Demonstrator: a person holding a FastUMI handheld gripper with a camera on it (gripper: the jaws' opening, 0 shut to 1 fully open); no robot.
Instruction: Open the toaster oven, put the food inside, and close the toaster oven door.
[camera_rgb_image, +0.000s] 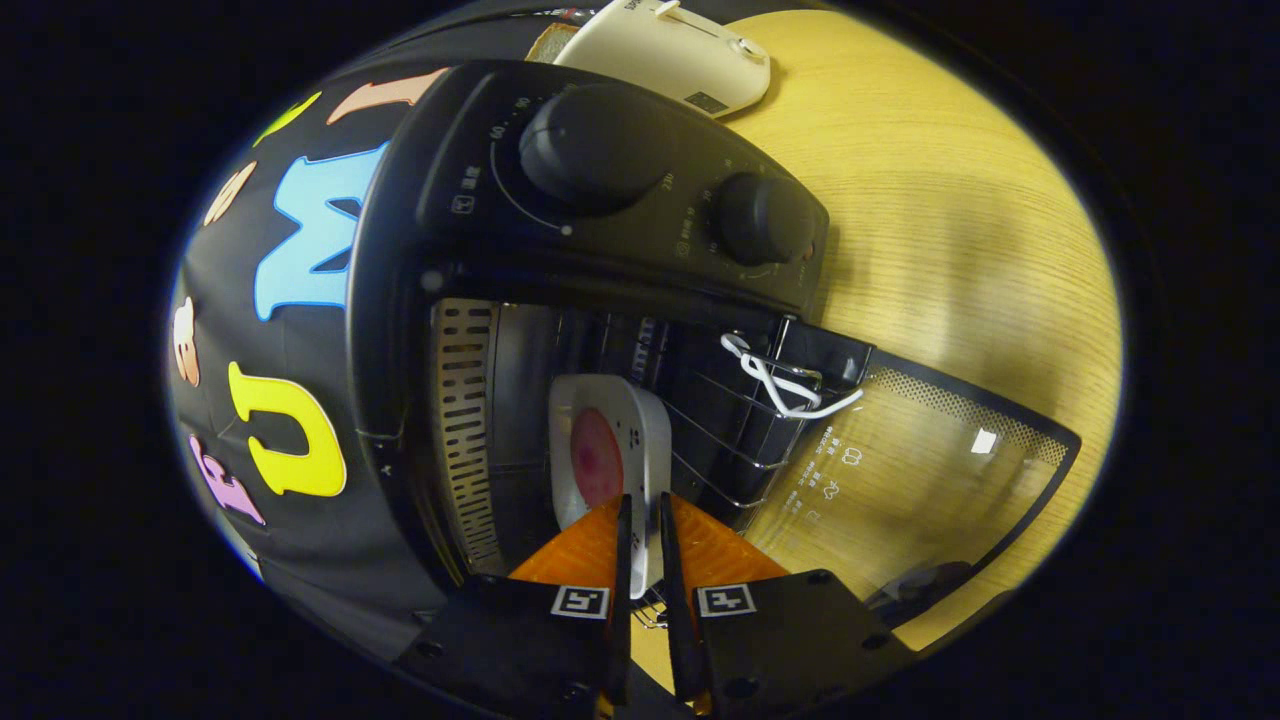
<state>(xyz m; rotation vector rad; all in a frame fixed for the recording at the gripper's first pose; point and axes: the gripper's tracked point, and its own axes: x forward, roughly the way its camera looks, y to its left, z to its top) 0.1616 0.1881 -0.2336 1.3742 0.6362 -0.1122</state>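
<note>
White dish (610, 440) with the pink food (596, 458) on it is riding edge-on between my fingers, and I've got it partway through the mouth of the toaster oven (600, 200). View's rolled over, so the oven looks tipped, but its glass door (900, 470) is swung fully down toward the wooden table (950, 200), out of my way. That's why I can come straight in. Wire rack (740, 420) sits inside, just beside the dish, with a white cord or tie (780, 385) looped at its front corner, one to keep clear of. My claw (640, 520) is nearly closed, both fingers pinching the dish's near rim, a thin gap between them with the rim wedged in it. Holding by the rim keeps the fingers outside the cavity while the dish goes deep. A cream appliance (680, 50) sits beyond the oven. I reckon setting it down on the rack comes next, then the door.
</note>
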